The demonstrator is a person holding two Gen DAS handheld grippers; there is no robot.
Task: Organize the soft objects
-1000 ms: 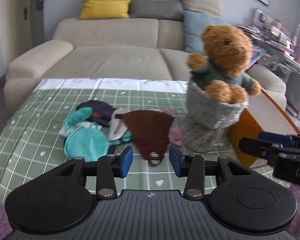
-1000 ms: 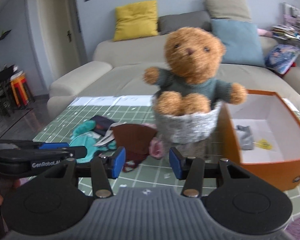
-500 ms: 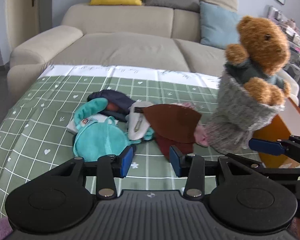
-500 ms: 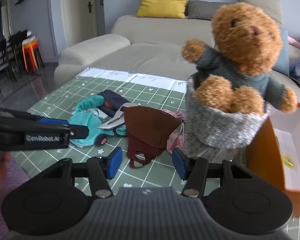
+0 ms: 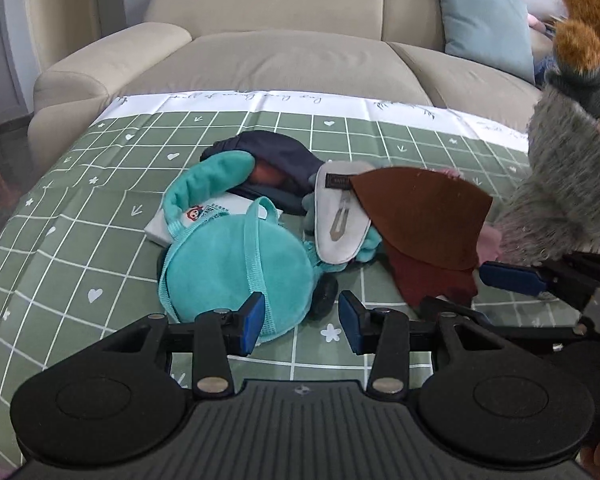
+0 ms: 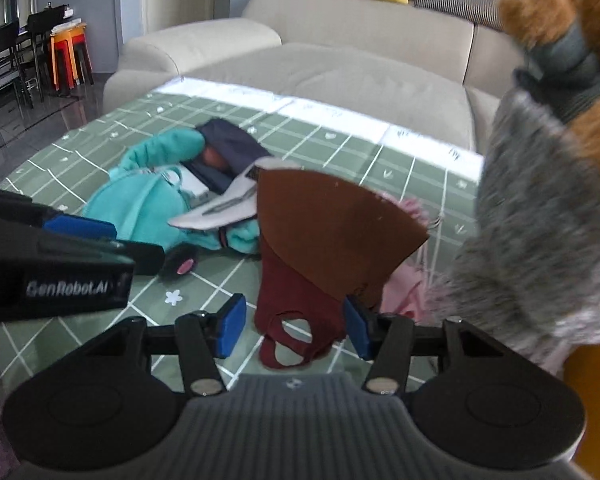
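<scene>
Both grippers, left (image 5: pixel 301 322) and right (image 6: pixel 294 330), jaws wide and empty, are now lowered closer to the pile (image 5: pixel 300 216) on the table; the mask (image 6: pixel 300 312) is judged next.

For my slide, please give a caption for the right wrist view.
Open right gripper poised over a dark red face mask on the green checked tablecloth.

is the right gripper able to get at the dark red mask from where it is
Probably yes. The right gripper is open, and the dark red mask lies on the table between its fingers with nothing over its near end. The brown mask covers only the far part.
</scene>
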